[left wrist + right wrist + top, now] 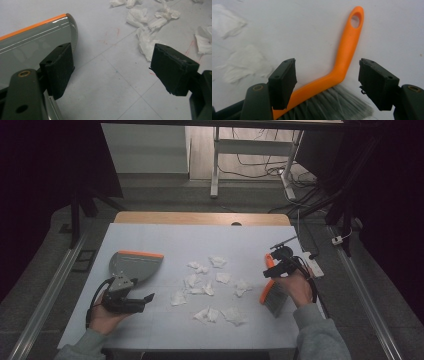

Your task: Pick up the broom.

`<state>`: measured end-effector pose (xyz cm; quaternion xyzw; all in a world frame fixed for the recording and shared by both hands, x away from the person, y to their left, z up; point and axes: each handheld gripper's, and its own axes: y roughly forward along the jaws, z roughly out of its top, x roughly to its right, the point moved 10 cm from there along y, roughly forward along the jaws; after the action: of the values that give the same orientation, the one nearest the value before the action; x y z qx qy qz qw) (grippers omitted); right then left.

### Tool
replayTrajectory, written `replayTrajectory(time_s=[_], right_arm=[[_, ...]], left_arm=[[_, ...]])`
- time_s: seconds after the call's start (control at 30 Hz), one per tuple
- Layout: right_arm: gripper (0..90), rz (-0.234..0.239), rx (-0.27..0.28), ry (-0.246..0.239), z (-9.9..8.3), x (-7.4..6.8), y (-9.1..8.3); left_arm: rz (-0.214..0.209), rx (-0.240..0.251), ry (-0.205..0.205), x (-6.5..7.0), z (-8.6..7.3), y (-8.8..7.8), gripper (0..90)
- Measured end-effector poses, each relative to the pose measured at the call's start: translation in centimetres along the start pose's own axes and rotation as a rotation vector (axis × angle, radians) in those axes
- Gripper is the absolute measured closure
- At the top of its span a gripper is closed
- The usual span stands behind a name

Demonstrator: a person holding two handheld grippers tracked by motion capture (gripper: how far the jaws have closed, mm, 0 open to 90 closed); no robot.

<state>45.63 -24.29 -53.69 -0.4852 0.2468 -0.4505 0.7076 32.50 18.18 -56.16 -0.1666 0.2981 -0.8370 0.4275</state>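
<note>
layout of the table

a dustpan (136,265) is set on the left part of the table (165,237), with the left gripper (142,301) placed just before it. scraps of paper (210,287) are scattered across the middle, between the dustpan and a brush (271,292), which is laid at the right. the right gripper (274,271) is held over the brush handle (348,47), which is seen between its spread jaws.

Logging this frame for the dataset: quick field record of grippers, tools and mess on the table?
left gripper: open, beside the dustpan, holding nothing
right gripper: open, jaws either side of the brush handle
brush: orange handle, grey bristles, lying on the table
paper scraps: white, crumpled, scattered mid-table between dustpan and brush
dustpan: grey, orange edge
</note>
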Motion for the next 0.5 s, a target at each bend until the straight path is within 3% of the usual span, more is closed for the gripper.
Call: replayTrajectory(time_s=[0.27,0.5], right_arm=[[33.1,-0.002,-0.125,0.099,-0.1,1.7,2.6],[35.6,-0.013,-0.179,0.147,-0.5,2.4,3.6]], left_arm=[[0.008,-0.006,0.004,0.1,-0.1,0.1,19.7],[0.013,-0.01,0.019,0.2,-0.1,0.2,19.7]])
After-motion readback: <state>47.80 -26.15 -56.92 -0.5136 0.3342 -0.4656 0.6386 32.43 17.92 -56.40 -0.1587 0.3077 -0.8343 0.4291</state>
